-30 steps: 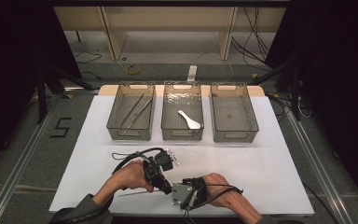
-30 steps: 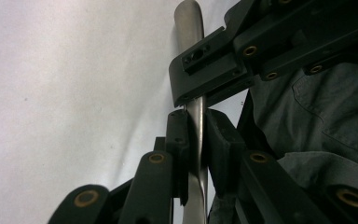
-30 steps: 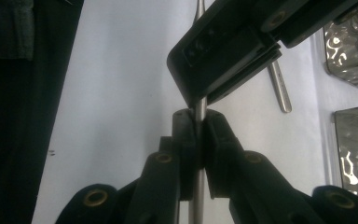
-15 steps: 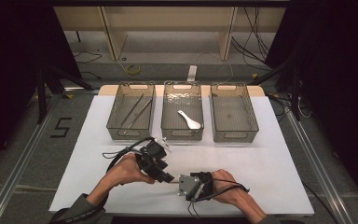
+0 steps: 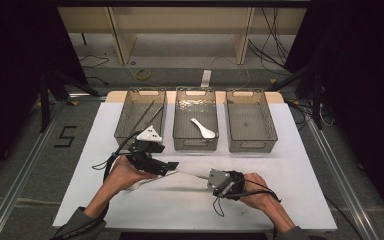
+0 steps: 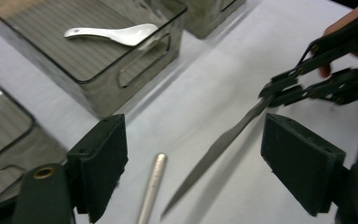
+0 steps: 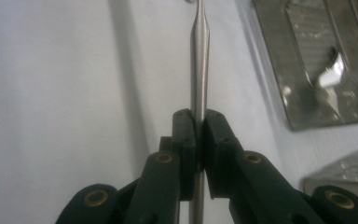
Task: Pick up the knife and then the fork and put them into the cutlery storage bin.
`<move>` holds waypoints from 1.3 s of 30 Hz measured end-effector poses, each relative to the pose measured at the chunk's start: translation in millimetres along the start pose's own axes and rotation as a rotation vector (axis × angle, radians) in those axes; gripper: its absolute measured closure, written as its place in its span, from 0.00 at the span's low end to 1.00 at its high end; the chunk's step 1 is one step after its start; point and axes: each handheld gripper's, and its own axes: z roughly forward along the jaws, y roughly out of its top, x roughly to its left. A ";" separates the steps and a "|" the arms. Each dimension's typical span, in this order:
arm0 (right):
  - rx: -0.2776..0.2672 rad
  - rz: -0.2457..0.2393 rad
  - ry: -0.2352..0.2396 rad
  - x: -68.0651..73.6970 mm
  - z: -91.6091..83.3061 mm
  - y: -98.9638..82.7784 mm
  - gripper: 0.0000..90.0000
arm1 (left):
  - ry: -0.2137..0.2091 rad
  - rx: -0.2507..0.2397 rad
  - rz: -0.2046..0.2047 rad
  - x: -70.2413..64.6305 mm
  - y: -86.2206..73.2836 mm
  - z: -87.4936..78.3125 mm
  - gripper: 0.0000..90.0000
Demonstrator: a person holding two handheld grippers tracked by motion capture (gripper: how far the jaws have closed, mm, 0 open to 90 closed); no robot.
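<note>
Near the front edge of the white bench [image 5: 300, 165], a slim silver metal knife [image 6: 214, 149] is clamped by its handle in the right tongs [image 7: 196, 140], blade held above the surface. Meanwhile, the left tongs [image 6: 191, 154] are spread apart around the blade. A white ceramic spoon [image 5: 203, 128] lies in the middle clear plastic bin [image 5: 195, 145].

3 clear grey plastic bins [image 5: 251, 145] in a row on 1 white table sheet [image 5: 300, 200]. 1 white ceramic soup spoon [image 5: 203, 128] in the middle bin. 2 thin dark chopsticks [image 5: 145, 117] in the left bin. 2 slim metal utensils on the sheet: 1 flat pointed knife-like blade [image 6: 214, 151], 1 round metal handle [image 6: 152, 184]. 2 black two-jaw grippers [image 5: 155, 165], 2 hands.
</note>
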 end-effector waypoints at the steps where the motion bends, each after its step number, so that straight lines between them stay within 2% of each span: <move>1: 0.009 0.002 -0.003 -2.8 0.0 -2.1 0.94 | -0.005 -0.005 -0.007 1.5 -2.0 1.5 0.23; 7: 0.029 0.065 -0.037 -15.8 -2.2 -12.8 0.94 | 0.051 -0.074 -0.021 8.2 -11.7 -2.0 0.20; 10: 0.031 0.122 -0.062 -22.5 -3.9 -18.7 0.94 | 0.052 -0.106 -0.047 14.4 -17.0 -5.6 0.19; 14: 0.018 0.206 -0.067 -33.6 -8.6 -27.5 0.94 | 0.049 -0.106 -0.057 19.9 -24.8 -5.2 0.17; 19: 0.013 0.274 -0.071 -44.2 -13.3 -35.9 0.94 | 0.070 -0.108 -0.075 24.5 -32.7 -0.3 0.17; 21: -0.001 0.304 -0.075 -46.9 -16.1 -37.4 0.94 | 0.077 -0.127 -0.080 26.7 -33.6 -2.9 0.17; 25: -0.016 0.340 -0.086 -54.5 -22.1 -40.4 0.94 | 0.078 -0.156 -0.094 28.0 -37.7 -5.3 0.17; 26: -0.020 0.359 -0.084 -56.8 -23.8 -41.2 0.94 | 0.074 -0.158 -0.100 28.3 -38.8 -5.3 0.17; 29: -0.029 0.372 -0.092 -65.5 -27.3 -43.3 0.94 | 0.045 -0.154 -0.138 30.2 -42.2 -4.4 0.17; 36: -0.049 0.457 -0.117 -90.3 -32.8 -49.6 0.94 | 0.074 -0.171 -0.151 30.5 -47.4 -4.0 0.17; 39: -0.055 0.494 -0.128 -101.3 -34.8 -51.5 0.94 | 0.069 -0.177 -0.156 31.2 -48.4 -4.2 0.17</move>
